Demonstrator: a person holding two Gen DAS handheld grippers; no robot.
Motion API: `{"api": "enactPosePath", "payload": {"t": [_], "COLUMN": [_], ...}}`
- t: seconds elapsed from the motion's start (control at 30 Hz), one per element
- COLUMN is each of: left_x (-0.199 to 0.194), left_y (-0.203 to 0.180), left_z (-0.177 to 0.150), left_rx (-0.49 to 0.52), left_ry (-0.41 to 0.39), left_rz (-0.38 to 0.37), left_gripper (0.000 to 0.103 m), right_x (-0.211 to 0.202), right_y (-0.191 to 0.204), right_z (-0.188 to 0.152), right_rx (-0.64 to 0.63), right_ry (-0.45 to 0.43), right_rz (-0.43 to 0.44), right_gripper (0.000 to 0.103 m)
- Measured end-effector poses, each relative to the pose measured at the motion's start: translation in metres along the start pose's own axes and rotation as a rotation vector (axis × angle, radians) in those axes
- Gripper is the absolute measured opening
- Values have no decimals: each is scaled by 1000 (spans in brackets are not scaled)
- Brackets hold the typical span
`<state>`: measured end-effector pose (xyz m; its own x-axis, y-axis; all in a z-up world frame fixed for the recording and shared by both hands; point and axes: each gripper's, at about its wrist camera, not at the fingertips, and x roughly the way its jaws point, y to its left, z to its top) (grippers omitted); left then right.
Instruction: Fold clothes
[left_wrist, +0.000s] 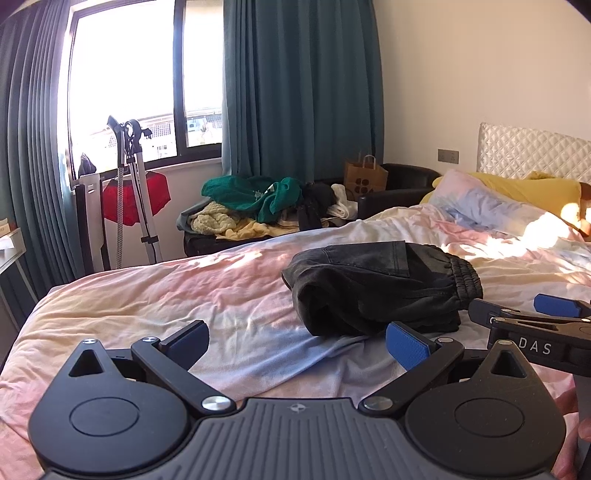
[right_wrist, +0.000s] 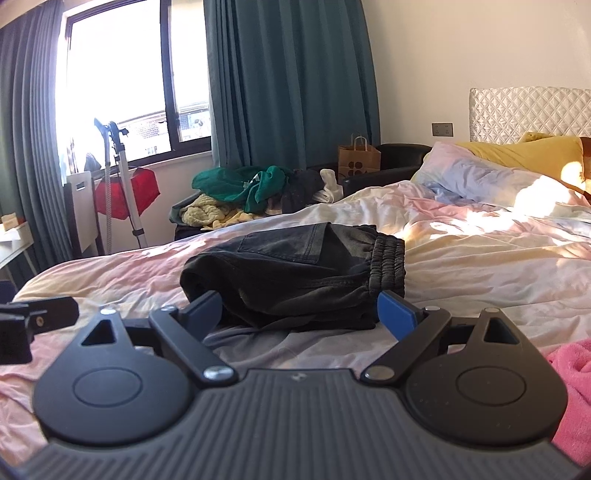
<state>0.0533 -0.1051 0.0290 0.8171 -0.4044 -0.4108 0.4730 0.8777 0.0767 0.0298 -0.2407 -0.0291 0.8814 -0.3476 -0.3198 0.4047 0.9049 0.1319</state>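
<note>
Nearest the lens in each wrist view sat a ribbed grey gripper body with two black round housings and blue-padded fingers reaching forward. Both grippers were held low over the bed, pointing slightly downward toward the headboard end.

On the left gripper, the jaws stood wide apart with nothing between them but the rumpled pastel duvet. On the right gripper, the jaws also stood wide and pressed on nothing; the near edge of the folded black shorts lay just ahead of the pads, probably not quite between them, though the low angle made that hard to judge.

Those shorts were the task's garment: a compact dark bundle resting on the duvet near the middle of the bed, elastic waistband to the right, a patch pocket on top. They looked already folded, and the spread jaws suited a release rather than a fresh grab.

At the lower right of the right wrist view, a pink cloth lay on the bed close by, possibly the next piece. Beyond the bed, a heap of green, yellow and dark clothes covered a low seat under teal curtains, with a brown paper bag beside it.
</note>
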Motion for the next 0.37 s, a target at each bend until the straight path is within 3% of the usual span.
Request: {"api": "enactPosePath", "payload": {"t": [0.37], "left_x": [0], "left_y": [0], "left_z": [-1], "left_rx": [-10], "left_ry": [1], "left_rz": [8], "left_gripper": [103], "right_x": [2], "right_y": [3], "right_z": [-1], "right_rx": [-11], "right_ry": [7], "right_rz": [2], "right_gripper": [93]}}
